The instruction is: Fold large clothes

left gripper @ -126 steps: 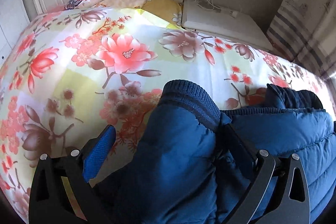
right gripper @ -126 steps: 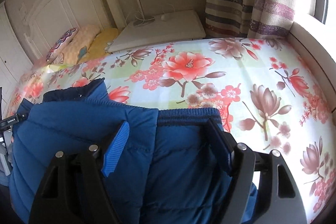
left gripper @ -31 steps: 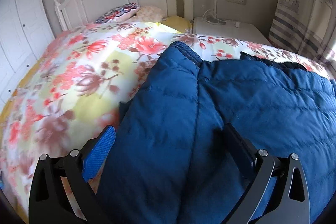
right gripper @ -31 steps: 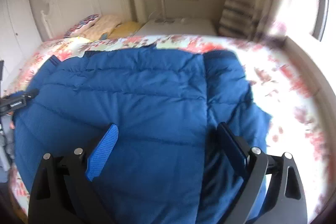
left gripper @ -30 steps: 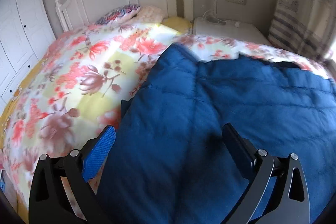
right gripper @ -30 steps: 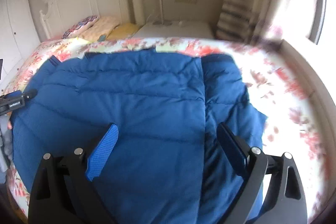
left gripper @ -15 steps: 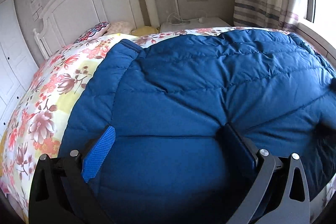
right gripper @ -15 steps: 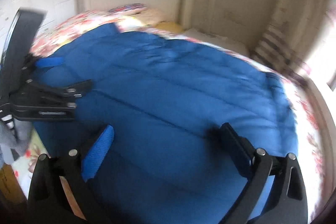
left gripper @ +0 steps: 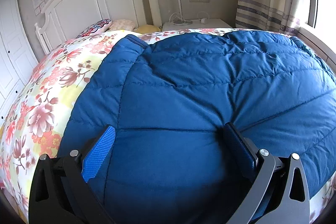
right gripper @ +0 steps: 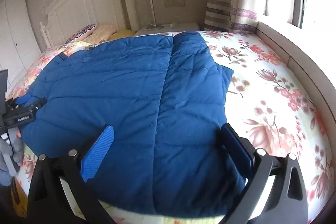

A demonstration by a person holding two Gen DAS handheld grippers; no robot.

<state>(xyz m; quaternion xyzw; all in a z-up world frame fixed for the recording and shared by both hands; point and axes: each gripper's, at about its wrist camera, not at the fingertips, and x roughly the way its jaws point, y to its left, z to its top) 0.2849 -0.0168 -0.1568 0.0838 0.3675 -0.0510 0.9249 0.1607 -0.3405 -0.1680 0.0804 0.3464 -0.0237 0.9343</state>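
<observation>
We are seeing the blue puffer jacket [left gripper: 199, 98] lying spread on the flowered bed cover [left gripper: 48, 98]. In the left wrist view, our left gripper [left gripper: 168, 140] is standing wide apart, with the jacket bulging between its fingers; whether the pads are pressing it, we cannot tell. Only the right wrist view is showing the jacket's near hem at the bed edge, under our right gripper [right gripper: 166, 135], wide apart and holding nothing.
</observation>
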